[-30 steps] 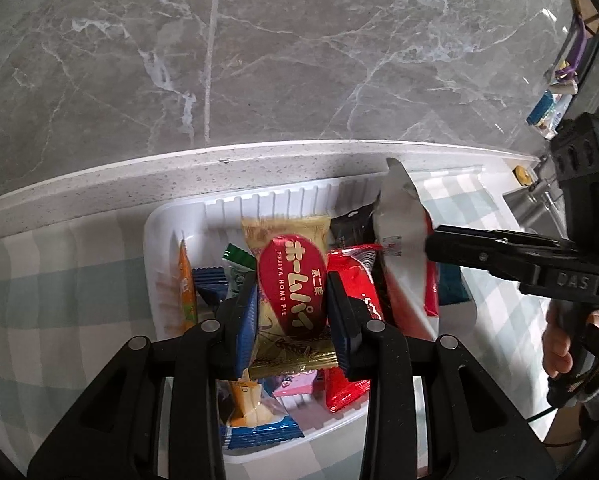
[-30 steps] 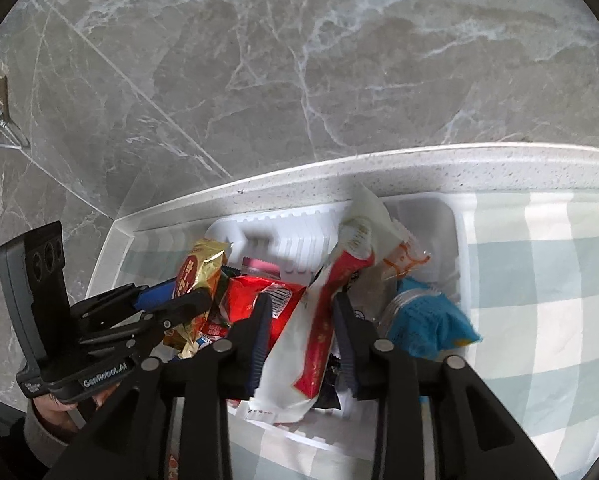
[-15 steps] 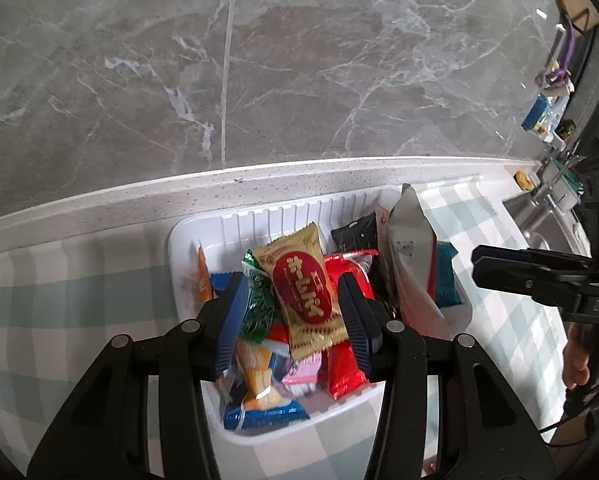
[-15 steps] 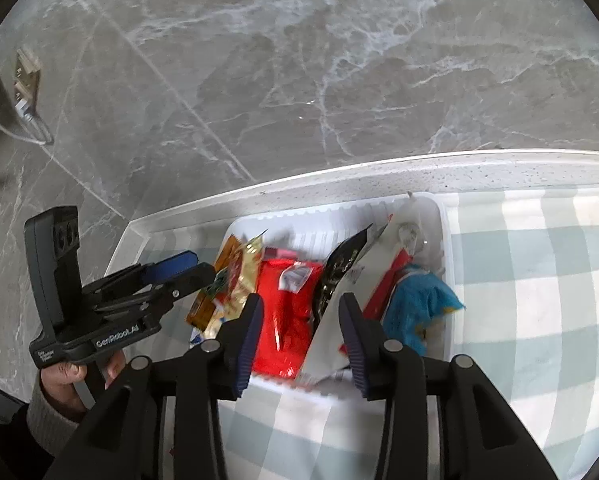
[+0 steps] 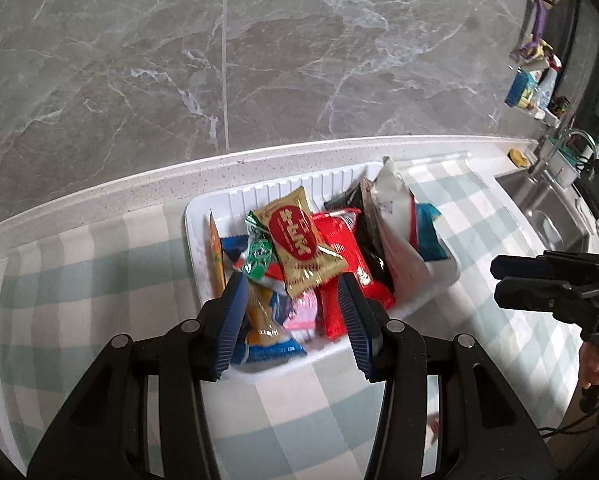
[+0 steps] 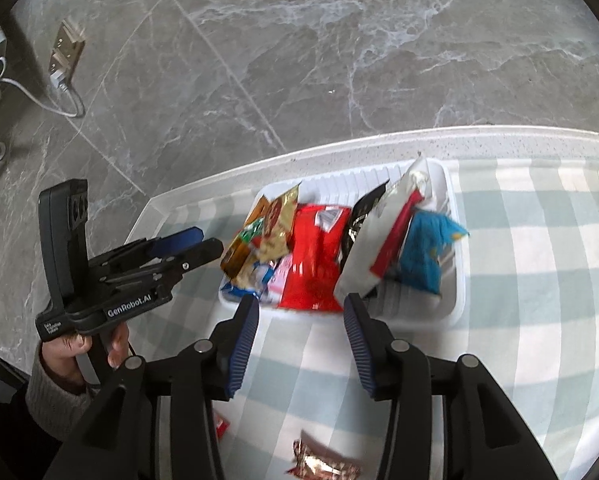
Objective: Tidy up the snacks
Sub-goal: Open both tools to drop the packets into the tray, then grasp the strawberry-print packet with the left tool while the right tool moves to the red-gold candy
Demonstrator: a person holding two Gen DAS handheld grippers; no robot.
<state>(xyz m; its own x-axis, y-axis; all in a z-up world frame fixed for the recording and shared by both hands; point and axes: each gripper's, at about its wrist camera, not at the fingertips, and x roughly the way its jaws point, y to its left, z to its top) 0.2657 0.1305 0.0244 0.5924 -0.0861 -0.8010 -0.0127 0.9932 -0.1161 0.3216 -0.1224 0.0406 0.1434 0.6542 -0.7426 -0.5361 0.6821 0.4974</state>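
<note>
A white tray [image 5: 259, 192] [image 6: 457, 280] on the checked cloth is filled with several snack packs. The gold pack with a red oval [image 5: 299, 240] [image 6: 279, 216] lies on top at the left. The white-and-red bag [image 5: 395, 232] [image 6: 379, 240] leans in the right half, between a black pack [image 6: 363, 212] and a blue pack [image 6: 423, 252]. My left gripper [image 5: 290, 280] [image 6: 203, 242] is open over the tray's near edge, holding nothing. My right gripper [image 6: 300, 300] [image 5: 497, 280] hangs just in front of the tray, its jaws opening with nothing between them.
A marble wall rises behind the speckled counter ledge. A steel sink [image 5: 547, 208] with a tap lies to the right. Two loose snack packs [image 6: 323, 460] lie on the cloth near the front edge. A wall socket with a cable [image 6: 65, 56] is at far left.
The left gripper let go of the gold pack and the right gripper let go of the white-and-red bag. Both packs now lie in the tray. Both grippers opened, drew back and rose.
</note>
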